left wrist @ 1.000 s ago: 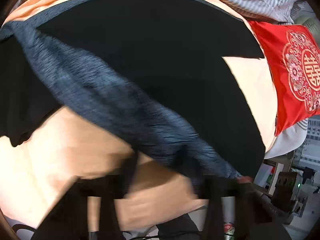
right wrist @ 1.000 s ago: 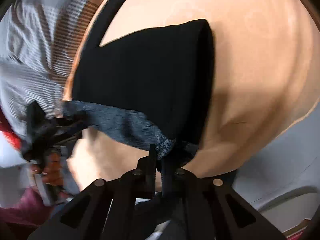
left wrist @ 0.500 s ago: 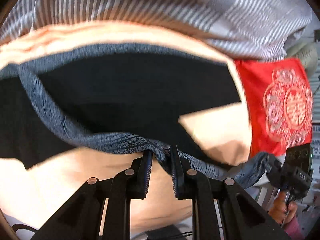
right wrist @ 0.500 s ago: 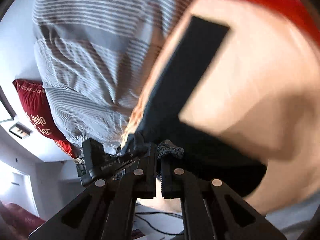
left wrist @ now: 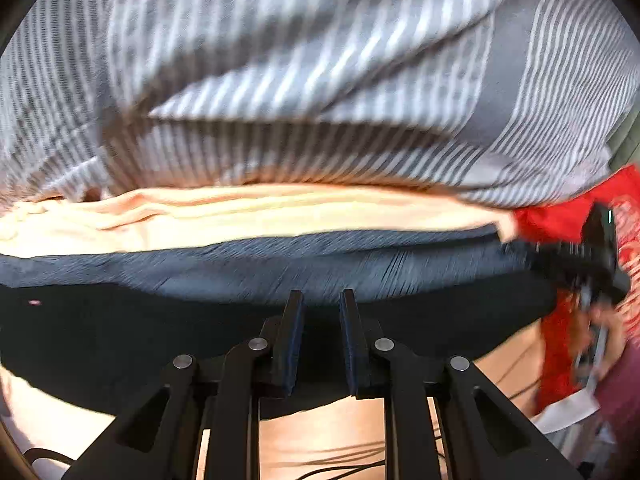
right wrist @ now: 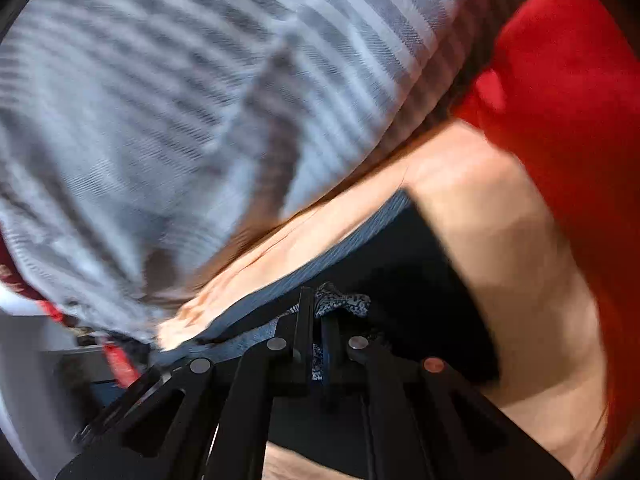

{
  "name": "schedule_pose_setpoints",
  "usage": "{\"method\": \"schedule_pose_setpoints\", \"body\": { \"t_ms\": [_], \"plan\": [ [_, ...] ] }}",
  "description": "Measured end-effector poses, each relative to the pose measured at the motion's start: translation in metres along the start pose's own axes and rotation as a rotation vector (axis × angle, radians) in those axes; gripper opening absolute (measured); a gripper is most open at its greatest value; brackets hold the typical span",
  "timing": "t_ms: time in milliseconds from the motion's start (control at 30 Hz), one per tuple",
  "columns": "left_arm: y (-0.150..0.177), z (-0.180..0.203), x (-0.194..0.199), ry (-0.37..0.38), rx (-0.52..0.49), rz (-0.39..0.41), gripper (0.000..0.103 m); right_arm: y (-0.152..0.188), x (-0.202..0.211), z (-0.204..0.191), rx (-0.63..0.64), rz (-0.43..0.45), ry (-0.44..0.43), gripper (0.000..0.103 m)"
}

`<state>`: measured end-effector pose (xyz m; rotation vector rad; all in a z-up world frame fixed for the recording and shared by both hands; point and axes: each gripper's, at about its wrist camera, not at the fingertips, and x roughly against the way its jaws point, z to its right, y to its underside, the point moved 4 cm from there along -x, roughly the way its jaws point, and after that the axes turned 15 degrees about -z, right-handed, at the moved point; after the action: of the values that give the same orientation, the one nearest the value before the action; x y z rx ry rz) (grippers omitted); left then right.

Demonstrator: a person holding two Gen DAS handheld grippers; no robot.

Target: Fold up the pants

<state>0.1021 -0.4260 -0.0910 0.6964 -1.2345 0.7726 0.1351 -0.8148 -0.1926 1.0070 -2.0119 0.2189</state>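
Observation:
Black pants (left wrist: 120,336) with a blue-grey speckled waistband (left wrist: 280,264) lie spread on a peach sheet (left wrist: 240,216). My left gripper (left wrist: 320,304) sits over the black cloth just below the waistband, jaws a little apart, with nothing seen between them. My right gripper (right wrist: 316,312) is shut on a bunched bit of the waistband (right wrist: 344,304), with the black pants (right wrist: 420,272) beyond it. The right gripper also shows at the right of the left wrist view (left wrist: 576,268), at the waistband's end.
A grey-and-white striped duvet (left wrist: 320,80) is heaped behind the pants and fills the upper left of the right wrist view (right wrist: 160,100). A red embroidered pillow (left wrist: 560,220) lies at the right; it also shows in the right wrist view (right wrist: 560,80).
Both grippers have swung the waistband up and forward towards the duvet. The left jaws, shut on the waistband half a second ago, now stand apart with no cloth between them.

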Motion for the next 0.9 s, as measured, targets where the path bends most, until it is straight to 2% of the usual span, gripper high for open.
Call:
{"method": "schedule_pose_setpoints", "body": {
  "t_ms": [67,133,167,200,267,333,367,400,433,467,500,567,633,667,700,800,900],
  "plan": [
    [0.009,-0.009,-0.018,-0.076,-0.006,-0.057,0.02,-0.011,-0.003,0.003,-0.015,-0.001,0.054,0.008],
    [0.016,-0.013,-0.036,-0.118,-0.003,-0.111,0.02,-0.009,0.004,-0.001,0.002,-0.008,0.079,0.037],
    [0.021,-0.017,-0.044,-0.127,0.006,-0.135,0.02,-0.005,0.012,-0.006,0.036,0.015,0.105,0.062],
    [0.025,-0.024,-0.054,-0.132,0.026,-0.16,0.02,-0.002,0.021,-0.011,0.084,0.048,0.156,0.069],
    [0.028,-0.03,-0.067,-0.129,0.059,-0.181,0.02,0.005,0.03,-0.018,0.178,0.075,0.279,0.069],
    [0.026,-0.038,-0.082,-0.138,0.102,-0.2,0.02,0.005,0.022,-0.019,0.215,0.032,0.326,0.069],
    [0.024,-0.039,-0.086,-0.142,0.115,-0.206,0.02,0.005,0.014,-0.019,0.224,0.001,0.338,0.066],
    [0.021,-0.042,-0.09,-0.145,0.132,-0.213,0.02,0.003,0.005,-0.019,0.229,-0.024,0.359,0.055],
    [0.02,-0.042,-0.092,-0.142,0.139,-0.212,0.02,0.003,0.0,-0.02,0.231,-0.032,0.381,0.048],
    [0.016,-0.041,-0.093,-0.145,0.139,-0.205,0.02,-0.001,-0.007,-0.019,0.228,-0.029,0.434,0.031],
    [0.014,-0.039,-0.095,-0.156,0.137,-0.201,0.02,-0.004,-0.011,-0.014,0.201,-0.03,0.476,0.022],
    [0.009,-0.039,-0.097,-0.188,0.135,-0.197,0.02,-0.01,-0.013,-0.002,0.117,-0.027,0.476,0.022],
    [0.005,-0.043,-0.095,-0.187,0.147,-0.195,0.02,-0.012,-0.004,0.007,0.008,-0.004,0.437,0.035],
    [0.002,-0.049,-0.09,-0.185,0.155,-0.186,0.02,-0.009,0.003,0.008,-0.027,0.021,0.444,0.045],
    [-0.001,-0.054,-0.086,-0.186,0.162,-0.17,0.02,-0.006,0.011,0.006,-0.032,0.048,0.441,0.046],
    [-0.015,-0.064,-0.08,-0.191,0.177,-0.142,0.02,0.004,0.023,-0.028,0.112,0.127,0.416,0.045],
    [-0.029,-0.069,-0.086,-0.186,0.199,-0.147,0.02,-0.001,0.002,-0.057,0.247,0.08,0.403,0.039]
  ]
}}
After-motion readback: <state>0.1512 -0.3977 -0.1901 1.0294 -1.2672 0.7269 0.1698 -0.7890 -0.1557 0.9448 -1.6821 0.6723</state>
